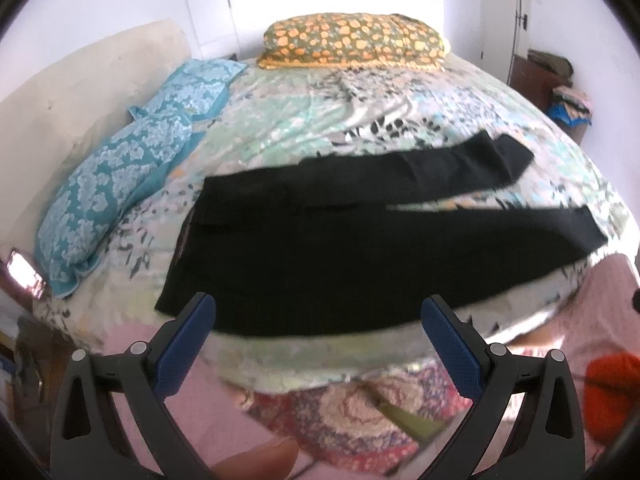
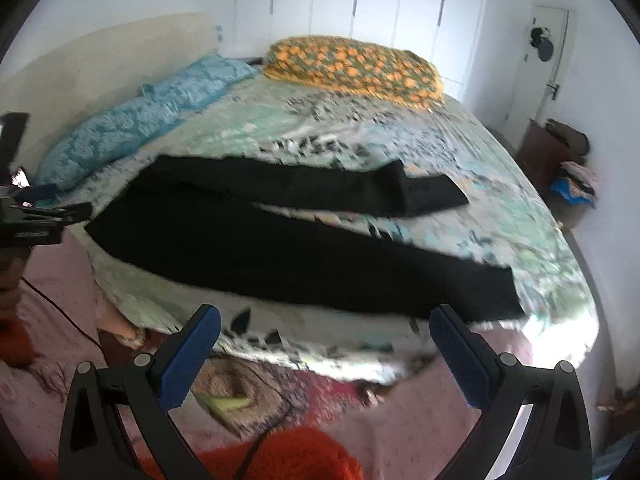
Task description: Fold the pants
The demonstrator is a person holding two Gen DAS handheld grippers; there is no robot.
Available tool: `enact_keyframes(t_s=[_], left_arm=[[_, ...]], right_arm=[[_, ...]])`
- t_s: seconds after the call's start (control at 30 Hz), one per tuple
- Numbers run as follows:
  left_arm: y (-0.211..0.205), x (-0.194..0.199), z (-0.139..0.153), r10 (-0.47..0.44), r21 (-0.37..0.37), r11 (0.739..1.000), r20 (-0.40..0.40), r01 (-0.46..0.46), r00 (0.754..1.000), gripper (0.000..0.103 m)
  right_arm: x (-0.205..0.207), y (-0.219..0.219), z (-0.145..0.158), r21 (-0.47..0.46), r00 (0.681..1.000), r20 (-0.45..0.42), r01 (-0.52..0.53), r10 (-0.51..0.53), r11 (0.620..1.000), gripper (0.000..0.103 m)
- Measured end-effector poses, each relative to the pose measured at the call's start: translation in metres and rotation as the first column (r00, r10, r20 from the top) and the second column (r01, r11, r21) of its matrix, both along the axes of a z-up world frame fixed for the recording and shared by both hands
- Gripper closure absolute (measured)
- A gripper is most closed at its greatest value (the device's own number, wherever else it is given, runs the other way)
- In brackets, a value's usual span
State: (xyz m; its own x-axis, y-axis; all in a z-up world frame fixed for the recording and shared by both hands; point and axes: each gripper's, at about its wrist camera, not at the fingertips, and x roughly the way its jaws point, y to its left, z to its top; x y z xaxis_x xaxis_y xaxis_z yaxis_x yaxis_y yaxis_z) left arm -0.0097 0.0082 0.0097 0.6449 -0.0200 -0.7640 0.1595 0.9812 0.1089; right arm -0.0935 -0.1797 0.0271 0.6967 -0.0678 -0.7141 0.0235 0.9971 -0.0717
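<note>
— Where are the pants point(image 1: 360, 248)?

— Flat on the bed point(image 1: 304, 120), along its near edge. Waistband at about nine o'clock from where I stand, both legs running off toward three. The far leg has its cuff doubled over; the near leg lies straight. A strip of bedspread shows between them.

— And the grippers?

— Both empty and spread wide. The left gripper point(image 1: 318, 332) hovers just short of the near waist corner, at roughly six o'clock of the waistband, touching nothing. The right gripper point(image 2: 326, 344) hangs off the bed edge below the near leg, toward the cuff end, also clear of the cloth.

— So nothing folded yet?

— I'd judge not. The first fold looks to be one leg over the other. To do it well, I'd say pinch the near edge at waist and cuff together, lift both ends level, and carry them toward twelve o'clock so the seams meet. Straightening that doubled cuff first would help.

— How are they held?

— Both point forward and slightly down over the bed, side by side. A fingertip point(image 1: 260, 460) shows under the left one.
</note>
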Motion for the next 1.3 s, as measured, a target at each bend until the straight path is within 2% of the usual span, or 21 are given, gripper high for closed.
enact_keyframes(t_s=[0.1, 0.17, 0.23, 0.3, 0.33, 0.37, 0.5, 0.57, 0.63, 0.7, 0.8, 0.9, 1.1, 1.17, 1.2, 1.23, 1.27, 1.3], left_arm=[[0.001, 0.030, 0.001, 0.034, 0.030, 0.999, 0.026, -0.035, 0.999, 0.000], [0.004, 0.051, 0.002, 0.052, 0.023, 0.998, 0.041, -0.053, 0.998, 0.000], [0.006, 0.078, 0.004, 0.067, 0.000, 0.998, 0.053, -0.068, 0.996, 0.000], [0.007, 0.101, 0.002, 0.082, -0.012, 0.997, 0.054, -0.082, 0.995, 0.000], [0.007, 0.119, -0.001, 0.093, -0.020, 0.996, 0.045, -0.092, 0.995, 0.000], [0.007, 0.129, -0.004, 0.102, -0.022, 0.995, 0.031, -0.101, 0.994, 0.000], [0.014, 0.160, -0.024, 0.133, -0.066, 0.988, -0.068, -0.137, 0.989, 0.000], [0.020, 0.165, -0.041, 0.147, -0.106, 0.981, -0.136, -0.162, 0.980, 0.000], [0.024, 0.166, -0.060, 0.169, -0.109, 0.975, -0.197, -0.193, 0.966, 0.001], [0.029, 0.165, -0.082, 0.206, -0.076, 0.970, -0.247, -0.231, 0.947, 0.001], [0.032, 0.165, -0.100, 0.227, -0.065, 0.964, -0.302, -0.258, 0.926, 0.001], [0.034, 0.170, -0.107, 0.251, -0.078, 0.953, -0.342, -0.293, 0.906, 0.001], [0.025, 0.185, -0.121, 0.268, -0.031, 0.953, -0.382, -0.302, 0.884, 0.001], [0.017, 0.188, -0.126, 0.259, -0.019, 0.957, -0.397, -0.290, 0.880, 0.001], [0.015, 0.189, -0.127, 0.254, -0.016, 0.959, -0.401, -0.284, 0.880, 0.001], [0.011, 0.190, -0.129, 0.248, -0.009, 0.961, -0.407, -0.275, 0.879, 0.001], [0.008, 0.191, -0.131, 0.244, -0.003, 0.963, -0.411, -0.269, 0.878, 0.001], [0.006, 0.193, -0.132, 0.240, 0.002, 0.965, -0.413, -0.263, 0.879, 0.001]], right_arm=[[0.021, -0.013, 0.017, -0.009, 0.992, 0.125, -0.020, 0.021, 1.000, 0.000], [0.039, -0.026, 0.025, 0.002, 0.981, 0.190, -0.046, 0.044, 0.999, 0.000], [0.068, -0.038, 0.020, 0.042, 0.978, 0.184, -0.105, 0.096, 0.994, 0.000], [0.111, -0.061, -0.003, 0.148, 0.990, 0.059, -0.132, 0.124, 0.980, 0.000], [0.135, -0.074, -0.017, 0.177, 0.994, -0.019, -0.104, 0.109, 0.979, 0.000], [0.154, -0.090, -0.026, 0.179, 0.995, -0.045, -0.079, 0.088, 0.981, 0.000], [0.231, -0.154, -0.043, 0.066, 0.995, -0.091, -0.031, 0.037, 0.997, 0.000], [0.274, -0.196, -0.054, -0.003, 0.990, -0.140, 0.001, -0.001, 1.000, 0.000], [0.326, -0.241, -0.073, -0.069, 0.978, -0.207, 0.025, -0.039, 0.997, 0.000], [0.375, -0.283, -0.093, -0.082, 0.958, -0.281, 0.038, -0.060, 0.996, 0.000], [0.432, -0.334, -0.127, -0.002, 0.930, -0.358, 0.087, -0.082, 0.996, 0.002], [0.477, -0.360, -0.153, 0.099, 0.914, -0.396, 0.141, -0.092, 0.985, 0.004], [0.521, -0.358, -0.199, 0.104, 0.873, -0.487, 0.072, -0.012, 0.992, 0.005], [0.528, -0.360, -0.210, 0.146, 0.860, -0.510, 0.050, 0.031, 0.988, 0.015], [0.530, -0.362, -0.216, 0.189, 0.847, -0.528, 0.046, 0.062, 0.981, 0.046], [0.530, -0.363, -0.219, 0.205, 0.832, -0.550, 0.057, 0.067, 0.977, 0.064], [0.528, -0.365, -0.215, 0.200, 0.838, -0.543, 0.057, 0.063, 0.978, 0.070], [0.527, -0.369, -0.210, 0.208, 0.845, -0.530, 0.048, 0.071, 0.977, 0.089]])
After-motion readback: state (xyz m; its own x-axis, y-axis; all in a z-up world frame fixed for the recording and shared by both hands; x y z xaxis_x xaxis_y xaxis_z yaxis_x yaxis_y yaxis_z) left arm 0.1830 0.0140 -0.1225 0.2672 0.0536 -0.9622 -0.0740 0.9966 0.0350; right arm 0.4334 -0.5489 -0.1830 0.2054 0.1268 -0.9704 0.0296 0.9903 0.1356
